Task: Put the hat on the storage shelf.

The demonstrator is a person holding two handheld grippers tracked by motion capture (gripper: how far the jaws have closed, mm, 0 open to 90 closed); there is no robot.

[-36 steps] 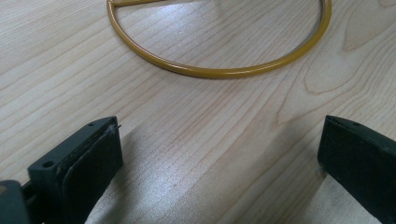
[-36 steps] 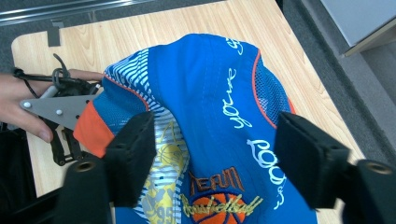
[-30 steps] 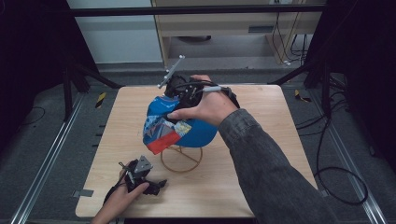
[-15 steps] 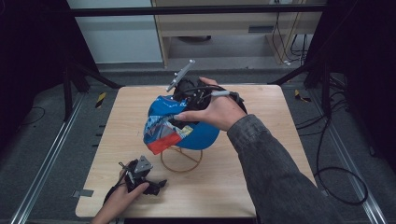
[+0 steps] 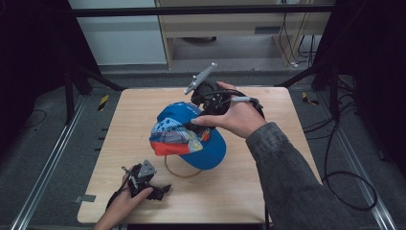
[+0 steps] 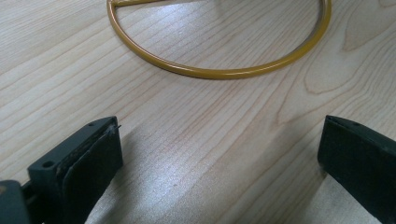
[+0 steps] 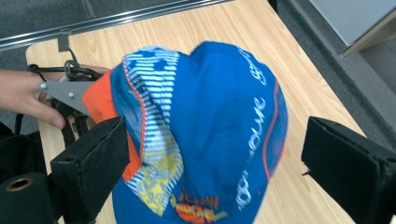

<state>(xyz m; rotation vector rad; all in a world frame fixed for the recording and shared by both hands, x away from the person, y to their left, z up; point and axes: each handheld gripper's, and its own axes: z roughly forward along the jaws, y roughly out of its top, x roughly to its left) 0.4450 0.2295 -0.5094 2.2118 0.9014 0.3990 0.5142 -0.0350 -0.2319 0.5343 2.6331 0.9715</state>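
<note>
We see the blue cap (image 5: 191, 134) perched on its yellow wire stand (image 6: 219, 72) mid-desk (image 5: 268, 191); our right gripper (image 5: 203, 117), jaws just opened wide, hovers over it, holding nothing; our left gripper (image 5: 151, 184) rests near the desk's front edge, jaws apart and empty.

Right gripper (image 5: 196, 122) at frame centre, held by right hand (image 5: 234, 117), sleeved forearm entering from lower right; jaws just opened, wide apart. Left gripper (image 5: 160, 189) at lower left, left hand (image 5: 122, 203) gripping it, jaws spread.
</note>
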